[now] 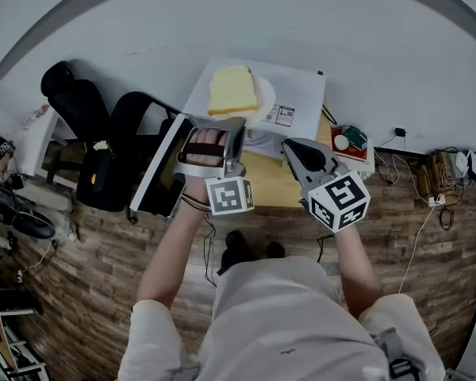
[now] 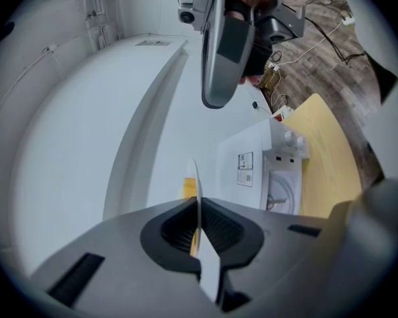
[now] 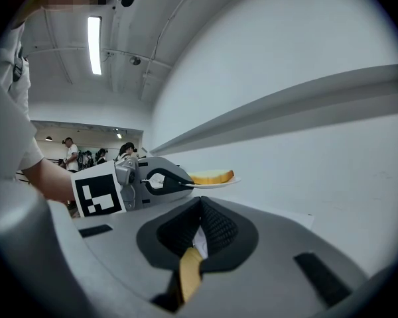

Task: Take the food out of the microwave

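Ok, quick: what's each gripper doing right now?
Left gripper: closed on the rim of the plate carrying the bread slice.
Right gripper: closed, nothing held.

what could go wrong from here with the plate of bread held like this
The left gripper pinches the plate by one rim only, so it may tip and the bread slide off. The right gripper is shut, off the plate, giving no support. The open microwave door by the left arm might get bumped.
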`<state>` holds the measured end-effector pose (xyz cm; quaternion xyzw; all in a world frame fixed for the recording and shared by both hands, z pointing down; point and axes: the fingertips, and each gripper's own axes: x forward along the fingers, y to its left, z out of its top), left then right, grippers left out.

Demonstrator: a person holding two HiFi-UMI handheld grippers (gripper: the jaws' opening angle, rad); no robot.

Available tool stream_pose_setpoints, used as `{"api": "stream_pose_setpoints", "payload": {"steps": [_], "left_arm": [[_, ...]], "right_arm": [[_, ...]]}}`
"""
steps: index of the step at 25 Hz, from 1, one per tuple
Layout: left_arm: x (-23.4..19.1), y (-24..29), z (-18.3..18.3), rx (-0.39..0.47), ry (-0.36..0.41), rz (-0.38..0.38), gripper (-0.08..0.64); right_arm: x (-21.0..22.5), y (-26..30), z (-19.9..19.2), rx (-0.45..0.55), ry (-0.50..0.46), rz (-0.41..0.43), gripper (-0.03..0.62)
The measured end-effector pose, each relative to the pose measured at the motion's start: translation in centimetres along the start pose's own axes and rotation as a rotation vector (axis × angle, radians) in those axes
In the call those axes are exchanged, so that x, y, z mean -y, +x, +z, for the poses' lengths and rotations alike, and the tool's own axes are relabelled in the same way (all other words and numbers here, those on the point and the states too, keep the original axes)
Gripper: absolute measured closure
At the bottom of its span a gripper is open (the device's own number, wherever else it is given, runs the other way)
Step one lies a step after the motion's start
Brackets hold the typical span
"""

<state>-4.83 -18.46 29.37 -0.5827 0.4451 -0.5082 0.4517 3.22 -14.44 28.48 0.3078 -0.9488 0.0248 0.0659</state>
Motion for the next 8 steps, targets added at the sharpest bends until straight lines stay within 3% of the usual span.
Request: {"api": "stream_pose_setpoints", "payload": {"steps": [8], "left_arm": [[-0.1, 0.01, -0.02, -0.005, 0.0, 0.005, 0.546]], "right_arm": [[0.02, -0.16, 0.13, 0.002, -0.005, -0.001, 0.592]]}}
